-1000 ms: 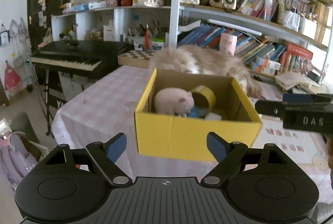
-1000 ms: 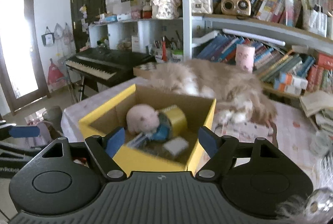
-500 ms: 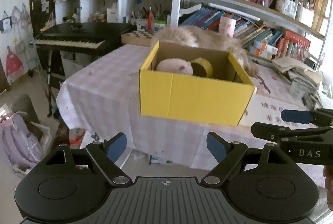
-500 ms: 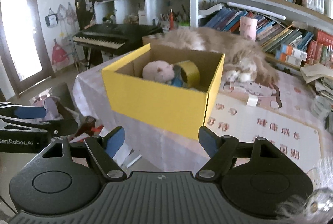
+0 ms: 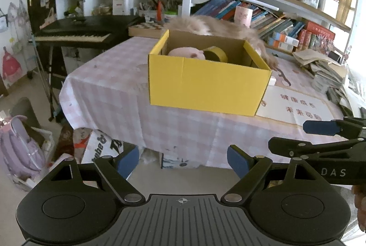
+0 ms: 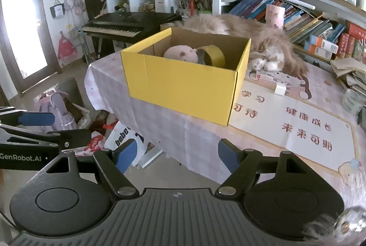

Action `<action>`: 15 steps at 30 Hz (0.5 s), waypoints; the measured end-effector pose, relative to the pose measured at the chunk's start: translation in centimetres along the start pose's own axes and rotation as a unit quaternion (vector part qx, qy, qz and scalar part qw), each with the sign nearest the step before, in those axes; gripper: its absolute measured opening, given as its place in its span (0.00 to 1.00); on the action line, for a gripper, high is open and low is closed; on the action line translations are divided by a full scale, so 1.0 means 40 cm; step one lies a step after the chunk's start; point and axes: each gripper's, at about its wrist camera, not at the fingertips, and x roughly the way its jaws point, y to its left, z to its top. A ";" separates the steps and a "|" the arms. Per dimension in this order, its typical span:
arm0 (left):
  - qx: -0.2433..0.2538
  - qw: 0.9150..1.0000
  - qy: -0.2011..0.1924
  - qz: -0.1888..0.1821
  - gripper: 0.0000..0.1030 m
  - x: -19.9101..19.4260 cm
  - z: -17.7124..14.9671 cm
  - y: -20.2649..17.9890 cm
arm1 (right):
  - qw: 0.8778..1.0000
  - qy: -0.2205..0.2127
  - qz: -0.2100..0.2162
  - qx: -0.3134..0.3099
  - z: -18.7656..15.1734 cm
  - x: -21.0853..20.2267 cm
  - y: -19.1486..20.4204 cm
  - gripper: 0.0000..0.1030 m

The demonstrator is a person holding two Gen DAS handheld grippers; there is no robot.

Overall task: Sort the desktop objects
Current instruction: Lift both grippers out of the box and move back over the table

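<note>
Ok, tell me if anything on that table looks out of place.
A fluffy cat is sprawled on the table right behind the yellow box, odd on a desk being sorted. The box sits skewed to the table's edge.

Both tongs point(image 5: 183, 161) point(image 6: 177, 155) are black with blue pads, silver screws, and seemingly ribbed grey bases.

The box point(image 6: 183, 83) is corrugated cardboard, matt yellow outside and raw brown inside. The tablecloth point(image 5: 109, 86) is a soft checked cloth, and the mat point(image 6: 297, 127) on it is smooth and printed with a slight sheen. Both gripper bodies are matt black plastic with ribbed tops, blue pads point(image 5: 128, 160) and small bright metal pins.
</note>
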 end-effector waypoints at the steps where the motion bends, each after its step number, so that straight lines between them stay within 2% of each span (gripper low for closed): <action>1: 0.001 1.000 0.001 -0.002 0.84 0.000 -0.003 -0.002 | 1.000 0.002 -0.002 0.001 -0.004 -0.002 -0.001 0.74; 15: 0.022 0.999 0.021 -0.035 0.84 0.029 -0.016 -0.040 | 0.999 0.018 -0.032 0.022 -0.044 -0.021 -0.031 0.75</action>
